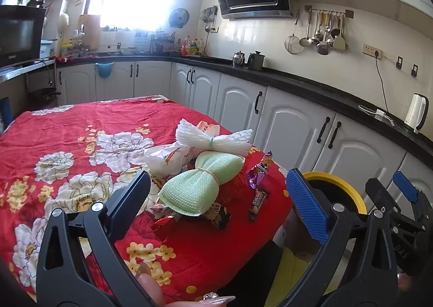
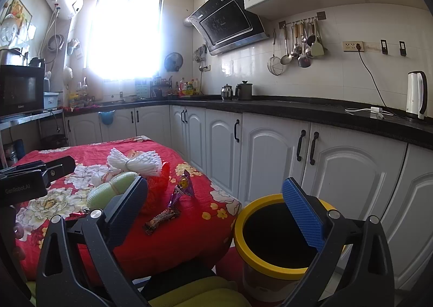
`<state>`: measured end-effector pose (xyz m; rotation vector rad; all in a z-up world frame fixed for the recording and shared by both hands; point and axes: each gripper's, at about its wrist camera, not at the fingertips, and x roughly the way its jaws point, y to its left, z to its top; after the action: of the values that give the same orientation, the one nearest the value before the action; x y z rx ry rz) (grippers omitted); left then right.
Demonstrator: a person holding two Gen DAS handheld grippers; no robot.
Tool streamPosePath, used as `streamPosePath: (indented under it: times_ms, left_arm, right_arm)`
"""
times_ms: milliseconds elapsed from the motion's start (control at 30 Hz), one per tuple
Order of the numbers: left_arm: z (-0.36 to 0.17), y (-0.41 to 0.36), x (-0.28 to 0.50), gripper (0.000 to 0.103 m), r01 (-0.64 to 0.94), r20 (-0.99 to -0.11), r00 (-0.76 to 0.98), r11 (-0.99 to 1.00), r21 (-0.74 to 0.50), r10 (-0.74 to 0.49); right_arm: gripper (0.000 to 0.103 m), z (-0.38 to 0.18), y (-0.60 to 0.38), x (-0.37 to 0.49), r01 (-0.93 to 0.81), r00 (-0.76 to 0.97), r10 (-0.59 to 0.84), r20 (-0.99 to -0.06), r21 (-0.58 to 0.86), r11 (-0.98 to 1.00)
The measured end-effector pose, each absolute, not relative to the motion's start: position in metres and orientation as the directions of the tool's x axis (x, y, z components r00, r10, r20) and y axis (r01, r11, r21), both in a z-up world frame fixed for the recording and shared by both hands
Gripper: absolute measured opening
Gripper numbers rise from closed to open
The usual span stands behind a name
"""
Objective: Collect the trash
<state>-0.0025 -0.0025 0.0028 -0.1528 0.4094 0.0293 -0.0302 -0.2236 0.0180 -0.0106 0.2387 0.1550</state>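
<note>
Left wrist view: the left gripper (image 1: 217,193) is held above the near edge of a table covered with a red floral cloth (image 1: 67,128), and its jaws stand wide apart with nothing between the pads. Ahead of its left finger lies a crumpled white plastic bag (image 1: 165,155). Straight ahead, between the two fingers, sits a green mesh bundle (image 1: 200,185) tied at the middle. Beyond it rests a white foam-net bundle (image 1: 213,139), also tied at the middle. Dark snack wrappers (image 1: 216,215) lie partly under the near end of the green bundle. Further right, a purple candy wrapper (image 1: 258,171) and a brown bar wrapper (image 1: 258,202) lie apart on the cloth, just left of the blue-padded right finger. Behind that finger stands a yellow-rimmed bin (image 1: 349,190), off the right side of the table.

Right wrist view: the right gripper (image 2: 216,209) is also spread wide and empty. The brown bar wrapper and purple wrapper lie ahead between its fingers, on the table corner. The bin is below and slightly right of centre, with the blue pad in front of its rim.
</note>
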Motion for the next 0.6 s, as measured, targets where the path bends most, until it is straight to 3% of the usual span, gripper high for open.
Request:
streamPosePath:
  times_ms: [600]
  left_arm:
    - [0.0067,-0.0054,-0.0063,0.092,-0.054,-0.392,0.92,0.989,-0.14,-0.005]
  right_arm:
    - [0.097,0.0155,-0.2239,-0.0288,-0.154,0.959,0.152,-0.239,0.009,0.988]
